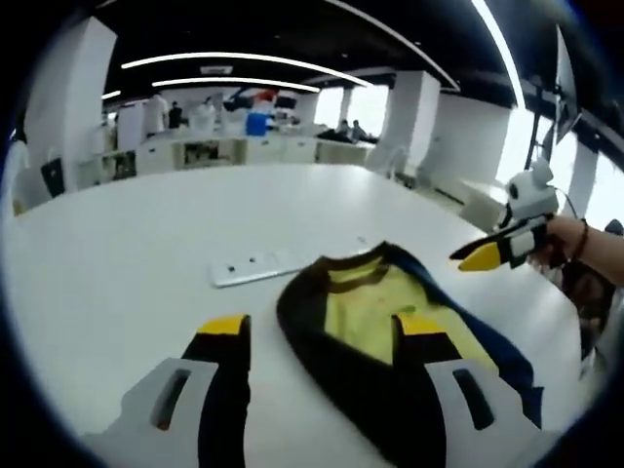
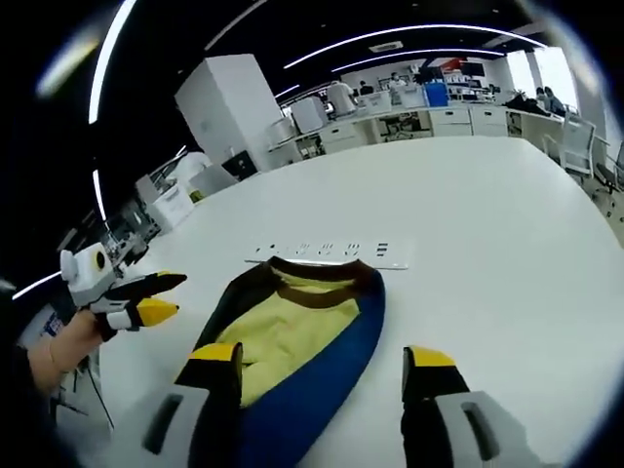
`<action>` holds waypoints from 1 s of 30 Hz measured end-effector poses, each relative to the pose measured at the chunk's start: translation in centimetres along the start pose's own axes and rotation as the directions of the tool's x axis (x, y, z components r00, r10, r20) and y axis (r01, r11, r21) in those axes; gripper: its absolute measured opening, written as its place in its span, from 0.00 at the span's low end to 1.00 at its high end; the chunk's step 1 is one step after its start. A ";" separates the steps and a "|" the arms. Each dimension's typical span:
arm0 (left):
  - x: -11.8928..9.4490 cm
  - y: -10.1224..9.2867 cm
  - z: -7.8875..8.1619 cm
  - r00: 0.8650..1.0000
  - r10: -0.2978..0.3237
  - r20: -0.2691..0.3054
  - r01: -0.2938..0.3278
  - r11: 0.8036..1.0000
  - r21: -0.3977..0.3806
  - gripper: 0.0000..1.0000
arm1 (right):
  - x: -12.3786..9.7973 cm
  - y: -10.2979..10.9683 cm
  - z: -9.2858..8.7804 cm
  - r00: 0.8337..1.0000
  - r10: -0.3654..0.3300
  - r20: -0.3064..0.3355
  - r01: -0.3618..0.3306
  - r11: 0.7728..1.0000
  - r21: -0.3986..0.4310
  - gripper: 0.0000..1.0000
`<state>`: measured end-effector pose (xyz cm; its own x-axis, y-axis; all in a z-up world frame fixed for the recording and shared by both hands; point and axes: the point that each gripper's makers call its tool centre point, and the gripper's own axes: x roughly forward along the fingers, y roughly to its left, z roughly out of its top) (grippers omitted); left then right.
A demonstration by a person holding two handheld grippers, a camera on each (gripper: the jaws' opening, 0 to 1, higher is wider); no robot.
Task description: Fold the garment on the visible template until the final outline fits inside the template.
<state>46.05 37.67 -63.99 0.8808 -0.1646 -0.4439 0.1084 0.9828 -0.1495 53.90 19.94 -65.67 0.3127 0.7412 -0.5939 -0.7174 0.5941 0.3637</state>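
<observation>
The garment [image 1: 390, 322] lies bunched on the white worktop [image 1: 146, 253], near both claws; it looks soft, light and floppy. Both the left claw [image 1: 322, 327] and right claw [image 2: 322, 356] stand apart, empty. Best gripped at a hem edge or corner, I judge.

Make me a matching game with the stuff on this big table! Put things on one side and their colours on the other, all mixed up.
Things:
1. table
2. garment's inside
3. garment's collar
4. tips of the right gripper

Colours:
A. brown
B. yellow and black
C. white
D. pale yellow

Pairs: 1-C, 2-D, 3-A, 4-B
</observation>
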 end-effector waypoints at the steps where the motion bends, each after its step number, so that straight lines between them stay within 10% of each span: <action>1: -0.3 -0.3 -0.1 1.000 -0.007 0.002 0.007 1.000 -0.006 0.55 | -0.3 0.4 -0.1 1.000 0.011 0.000 -0.011 1.000 -0.004 0.66; 30: -5.4 -5.4 -8.8 0.989 -0.036 -0.145 0.036 0.999 -0.007 0.44 | -4.7 5.0 -9.5 0.985 0.118 -0.125 -0.121 0.993 -0.013 0.56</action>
<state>36.64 32.51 -68.54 0.8001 -0.2106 -0.5616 0.1367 0.9757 -0.1710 42.88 16.49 -67.89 0.1458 0.7615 -0.6315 -0.7580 0.4962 0.4234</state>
